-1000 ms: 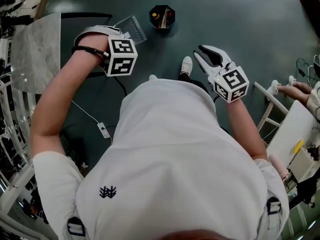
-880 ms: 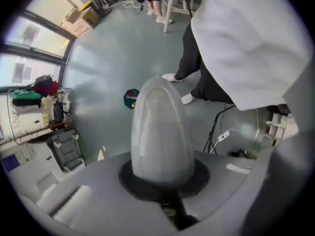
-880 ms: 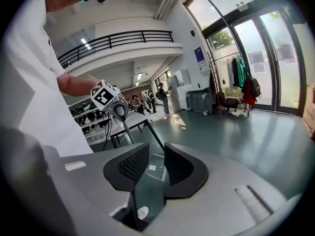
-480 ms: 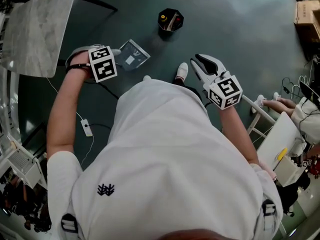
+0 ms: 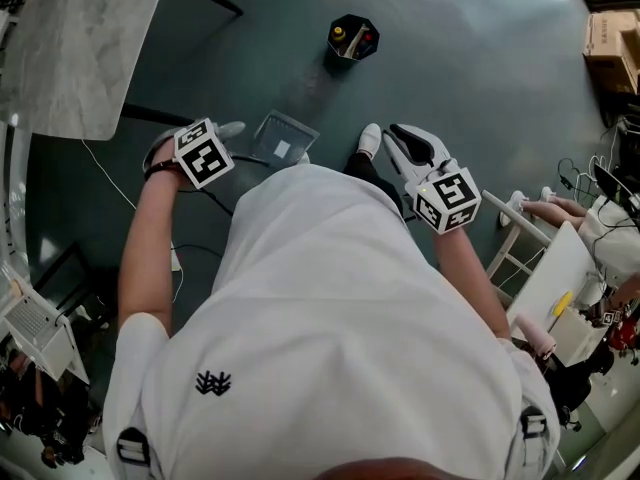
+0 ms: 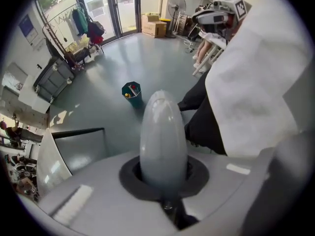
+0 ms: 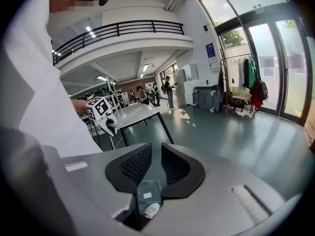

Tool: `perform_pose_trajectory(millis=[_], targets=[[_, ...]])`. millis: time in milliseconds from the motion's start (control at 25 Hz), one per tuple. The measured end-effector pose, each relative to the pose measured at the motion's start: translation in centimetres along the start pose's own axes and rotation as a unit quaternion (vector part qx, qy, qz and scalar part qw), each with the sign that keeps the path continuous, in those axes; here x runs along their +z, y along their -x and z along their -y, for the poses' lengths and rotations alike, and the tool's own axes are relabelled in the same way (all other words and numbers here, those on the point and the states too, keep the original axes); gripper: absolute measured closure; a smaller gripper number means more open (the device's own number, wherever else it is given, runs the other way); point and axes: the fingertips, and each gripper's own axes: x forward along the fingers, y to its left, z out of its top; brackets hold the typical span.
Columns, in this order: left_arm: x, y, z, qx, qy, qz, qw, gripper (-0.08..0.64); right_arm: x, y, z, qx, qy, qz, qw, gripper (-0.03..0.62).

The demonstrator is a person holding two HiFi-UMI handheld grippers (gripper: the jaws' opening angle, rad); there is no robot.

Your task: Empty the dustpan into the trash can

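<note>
A black trash can (image 5: 352, 38) with yellow and red items inside stands on the dark green floor ahead of me. My left gripper (image 5: 225, 133) is shut on the grey rounded handle (image 6: 162, 132) of a clear-grey dustpan (image 5: 283, 138), which hangs close to my body, short of the can and to its left. The can (image 6: 131, 92) lies beyond the handle in the left gripper view. My right gripper (image 5: 405, 143) hovers at the right, shut, with nothing between its black pads (image 7: 138, 163). The pan's contents cannot be made out.
A marble-topped table (image 5: 80, 48) stands at the far left. A cable with an adapter (image 5: 175, 258) lies on the floor by my left side. A white frame (image 5: 520, 228) and a seated person (image 5: 600, 228) are at the right, cardboard boxes (image 5: 610, 33) at the far right.
The left gripper and dustpan have drawn back from near the can toward my body, and the pan sits lower in view. The right gripper has barely moved.
</note>
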Motion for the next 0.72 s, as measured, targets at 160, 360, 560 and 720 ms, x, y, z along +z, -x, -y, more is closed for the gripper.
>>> perform_pose_trajectory(millis=[160,360,560,720], targets=[[-1.0,0.1,1.9,-0.002,0.003,0.015,0.9999,0.504,-0.4,-0.4,-2.2,0.001,0.001,-0.008,1.000,0.534],[-1.2,-0.2,3.2,0.004,-0.018,0.021,0.9996,0.503,-0.8,-0.7,-3.3,-0.003,0.001,-0.013,1.000,0.552],[-1.2,-0.5,3.6,0.008,-0.033,0.026,0.9991,0.503,-0.8,-1.2,-4.0,-0.004,0.000,-0.011,1.000,0.560],[-1.5,-0.5,3.0,0.009,-0.029,0.031,0.9991,0.503,-0.2,-1.8,-4.4,-0.006,0.006,-0.008,1.000,0.561]])
